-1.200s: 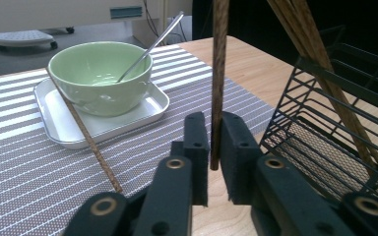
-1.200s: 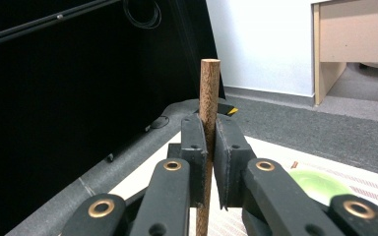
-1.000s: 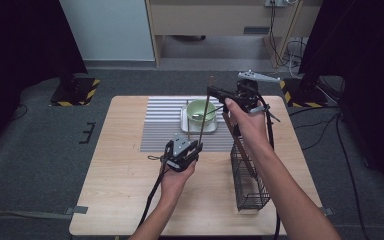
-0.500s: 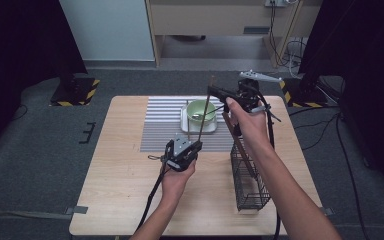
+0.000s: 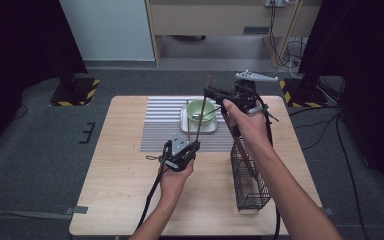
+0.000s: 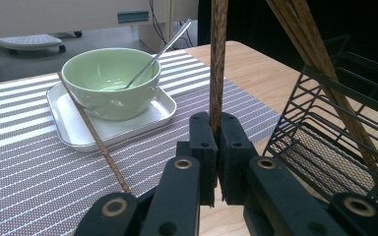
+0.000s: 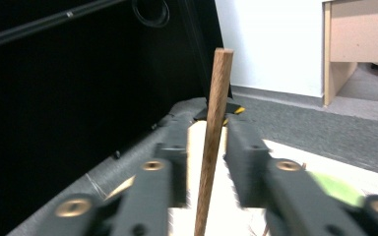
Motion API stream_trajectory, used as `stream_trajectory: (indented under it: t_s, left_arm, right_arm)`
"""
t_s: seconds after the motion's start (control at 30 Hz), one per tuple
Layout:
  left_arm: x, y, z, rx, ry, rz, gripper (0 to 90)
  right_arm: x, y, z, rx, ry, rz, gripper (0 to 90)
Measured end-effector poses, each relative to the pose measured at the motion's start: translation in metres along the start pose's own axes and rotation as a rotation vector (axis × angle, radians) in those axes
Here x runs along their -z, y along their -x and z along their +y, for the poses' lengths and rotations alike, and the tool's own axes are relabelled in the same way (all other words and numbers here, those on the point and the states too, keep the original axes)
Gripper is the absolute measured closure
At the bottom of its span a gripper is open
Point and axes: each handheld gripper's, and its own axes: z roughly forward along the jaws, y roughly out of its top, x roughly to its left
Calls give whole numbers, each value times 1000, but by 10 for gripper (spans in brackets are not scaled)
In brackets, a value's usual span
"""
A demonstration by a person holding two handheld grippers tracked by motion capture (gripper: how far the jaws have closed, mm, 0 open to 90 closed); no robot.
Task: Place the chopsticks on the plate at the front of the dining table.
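A brown wooden chopstick [image 5: 202, 112] stands nearly upright between my two grippers. My left gripper [image 5: 195, 145] is low over the table's middle, shut on the stick's lower end [image 6: 218, 59], with the pads [image 6: 203, 142] pressed against it. My right gripper [image 5: 210, 92] reaches in from the right at the stick's top. Its jaws have just been opening. In the right gripper view the chopstick [image 7: 214, 132] stands between them with a gap on each side of my right gripper [image 7: 207, 126].
A green bowl [image 6: 109, 81] holding a metal spoon [image 6: 162, 49] sits on a white tray [image 6: 123, 128] on the striped mat [image 5: 165, 125]. Another chopstick [image 6: 91, 130] leans on the tray. A black wire basket [image 5: 250, 180] with chopsticks [image 6: 315, 54] stands at the right.
Both hands have stayed in place, with the chopstick still spanning between the two grippers. Nothing else on the table has moved.
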Motion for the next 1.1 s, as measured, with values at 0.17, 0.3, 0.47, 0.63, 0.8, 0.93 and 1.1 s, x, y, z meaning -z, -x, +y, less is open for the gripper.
stream_trajectory:
  t_s: [0.17, 0.3, 0.47, 0.63, 0.8, 0.93, 1.1]
  left_arm:
    - [1, -5, -1, 10, -2, 15, 861]
    - [3, -10, -2, 3, -11, 27, 861]
    - [7, -16, -3, 4, -7, 41, 861]
    - [13, -25, -4, 13, -12, 58, 860]
    - [16, -32, -5, 25, -7, 78, 861]
    - [16, -35, -5, 23, -9, 82, 861]
    - [16, -39, -6, 22, -15, 90, 860]
  right_arm:
    - [2, 1, -4, 42, -28, -32, 546]
    - [6, 5, -8, 79, -45, -79, 432]
    - [10, 11, -15, 121, -82, -123, 336]
    - [18, 24, -25, 151, -106, -193, 224]
    - [28, 41, -32, 138, -116, -229, 183]
    - [37, 55, -37, 134, -131, -279, 143]
    - [49, 74, -44, 100, -120, -317, 131]
